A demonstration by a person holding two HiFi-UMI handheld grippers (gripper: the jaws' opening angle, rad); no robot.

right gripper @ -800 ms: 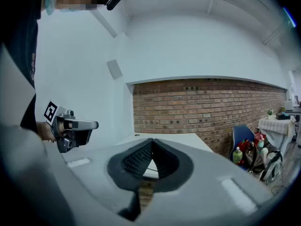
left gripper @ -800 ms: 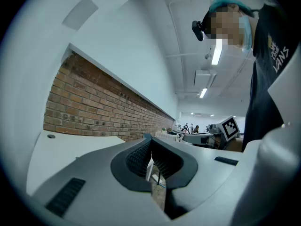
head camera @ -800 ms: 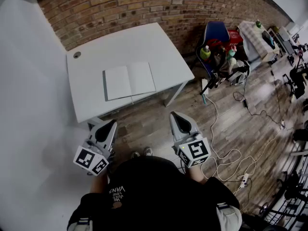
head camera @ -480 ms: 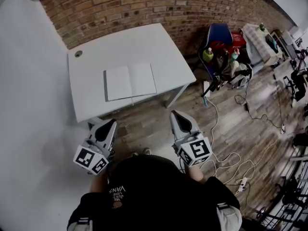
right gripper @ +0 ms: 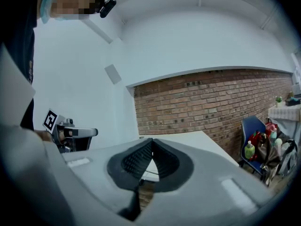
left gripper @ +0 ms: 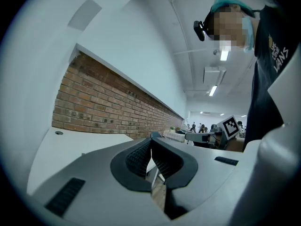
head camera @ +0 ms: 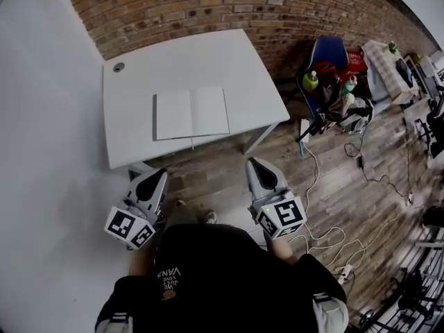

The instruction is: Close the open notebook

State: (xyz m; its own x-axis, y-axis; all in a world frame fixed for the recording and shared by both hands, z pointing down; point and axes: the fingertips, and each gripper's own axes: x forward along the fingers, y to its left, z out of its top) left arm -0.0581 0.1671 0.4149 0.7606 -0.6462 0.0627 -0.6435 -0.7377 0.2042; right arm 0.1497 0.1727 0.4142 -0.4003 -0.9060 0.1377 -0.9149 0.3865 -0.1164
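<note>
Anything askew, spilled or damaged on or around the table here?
Nothing stands out. The notebook lies open and flat on the white table, near its front edge and roughly square with it. The left gripper and right gripper are shut and empty, short of the table.

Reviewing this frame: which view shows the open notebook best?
Head view: the open notebook lies flat on the white table, both pages fully visible. Both gripper views see the table edge-on beyond their jaws; the notebook cannot be made out there.

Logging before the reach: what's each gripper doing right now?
Left gripper: closed, holding nothing.
Right gripper: closed, holding nothing.
</note>
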